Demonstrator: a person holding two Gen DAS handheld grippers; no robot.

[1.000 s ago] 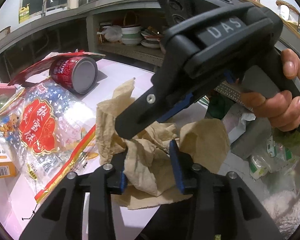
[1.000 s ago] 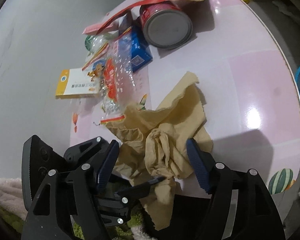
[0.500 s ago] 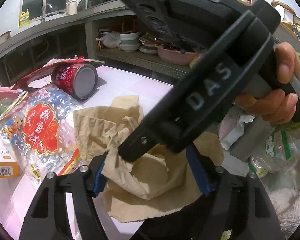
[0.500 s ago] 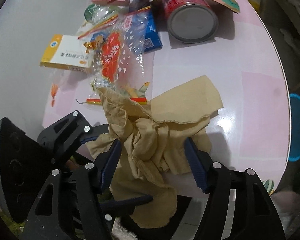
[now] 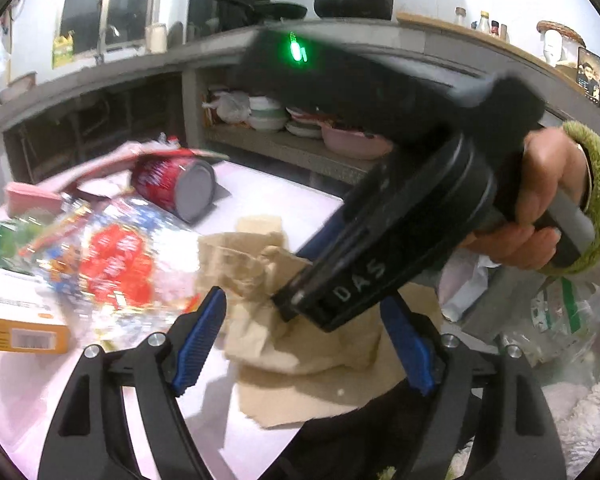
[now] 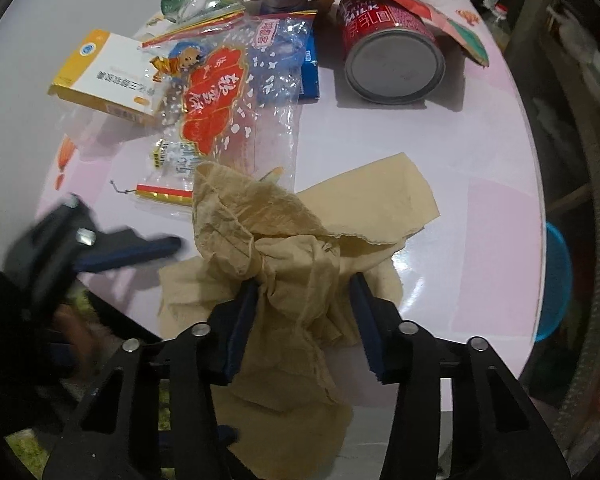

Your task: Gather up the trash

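On the pink desk (image 6: 480,208) near its front edge, we are gathering up a crumpled brown paper (image 6: 300,240), because it is trash and it is the piece closest to us. We are coming at it from above with the right gripper (image 6: 304,288), since the paper is bunched into a soft lump there that is easy to squeeze. Its jaws are closing, about half spread, with the lump between them, and the blue pads (image 6: 242,312) are already pressing into its sides. Part of the paper is hanging over the desk edge below the jaws. We are holding the left gripper (image 5: 304,328) just beside the paper, and its jaws are opening wide; the paper sits between its blue pads (image 5: 202,336), but they are not touching it, so it is gripping nothing. We think it is letting go so the right one can take the paper alone. Other trash is waiting farther back on the desk: a red milk can (image 6: 388,52) lying on its side, a clear snack bag (image 6: 228,96) and a yellow and white box (image 6: 104,76).
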